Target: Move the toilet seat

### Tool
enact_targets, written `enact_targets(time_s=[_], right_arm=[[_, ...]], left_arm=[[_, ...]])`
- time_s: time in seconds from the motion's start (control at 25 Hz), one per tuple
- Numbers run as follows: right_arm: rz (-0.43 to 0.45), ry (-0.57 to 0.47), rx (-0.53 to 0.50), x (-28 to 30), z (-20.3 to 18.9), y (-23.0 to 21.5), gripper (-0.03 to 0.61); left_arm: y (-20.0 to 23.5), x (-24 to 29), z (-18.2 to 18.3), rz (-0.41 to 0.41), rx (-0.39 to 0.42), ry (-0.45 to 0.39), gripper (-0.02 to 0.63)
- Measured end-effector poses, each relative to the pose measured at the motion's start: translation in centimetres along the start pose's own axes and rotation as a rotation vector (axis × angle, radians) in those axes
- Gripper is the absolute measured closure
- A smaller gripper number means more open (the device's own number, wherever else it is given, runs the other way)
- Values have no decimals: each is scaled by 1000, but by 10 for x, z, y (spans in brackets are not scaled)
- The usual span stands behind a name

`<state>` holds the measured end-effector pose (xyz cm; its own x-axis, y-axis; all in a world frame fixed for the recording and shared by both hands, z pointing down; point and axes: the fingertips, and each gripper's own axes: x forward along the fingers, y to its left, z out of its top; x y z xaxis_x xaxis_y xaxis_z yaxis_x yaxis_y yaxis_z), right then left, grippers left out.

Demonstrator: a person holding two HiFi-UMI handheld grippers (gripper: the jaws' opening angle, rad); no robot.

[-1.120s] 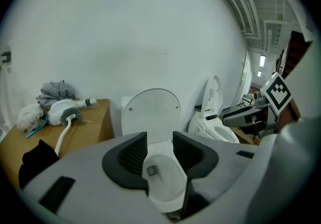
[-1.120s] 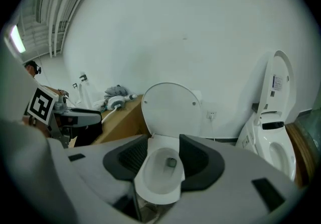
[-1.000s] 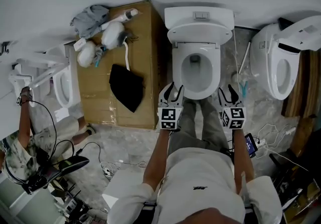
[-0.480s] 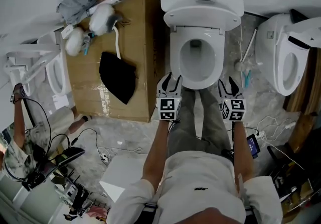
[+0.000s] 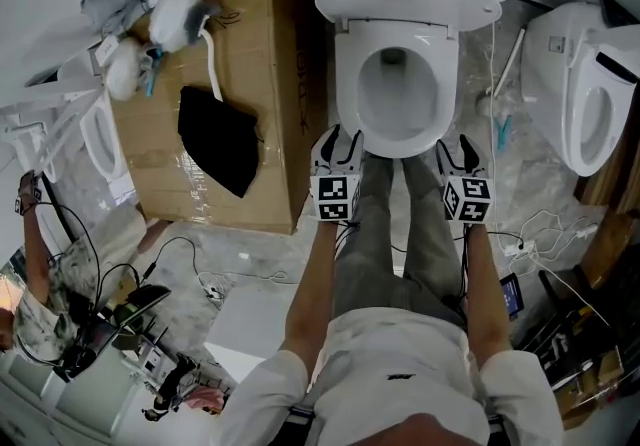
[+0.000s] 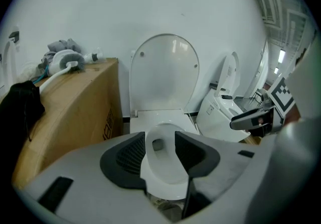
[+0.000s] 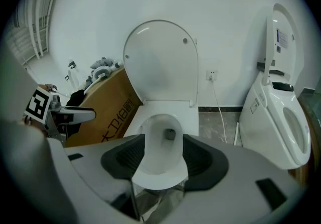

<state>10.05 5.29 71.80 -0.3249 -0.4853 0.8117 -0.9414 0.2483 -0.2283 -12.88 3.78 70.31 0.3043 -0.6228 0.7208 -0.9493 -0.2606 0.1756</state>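
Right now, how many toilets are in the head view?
2: the middle toilet, straight ahead; the right toilet at the picture's edge. A third may hide at left.

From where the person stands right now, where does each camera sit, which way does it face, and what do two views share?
Head view: on the person's head, facing steeply down at the toilet; arms, legs, left gripper and right gripper show.
Left gripper view: on the left gripper, facing along its jaws toward the raised lid; jaws apart, just been opening, nothing between.
Right gripper view: on the right gripper, facing the same lid; jaws likewise just been opening, empty.
Shared: both gripper views show the cardboard box beside the toilet.
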Motion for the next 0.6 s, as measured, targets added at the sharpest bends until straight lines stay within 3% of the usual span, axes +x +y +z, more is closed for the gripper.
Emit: enact_targets(time_s=[0.6], right_arm=[[1, 102, 70, 51, -84, -16, 312]], left_arm=[[8, 46, -89, 5, -77, 122, 395]])
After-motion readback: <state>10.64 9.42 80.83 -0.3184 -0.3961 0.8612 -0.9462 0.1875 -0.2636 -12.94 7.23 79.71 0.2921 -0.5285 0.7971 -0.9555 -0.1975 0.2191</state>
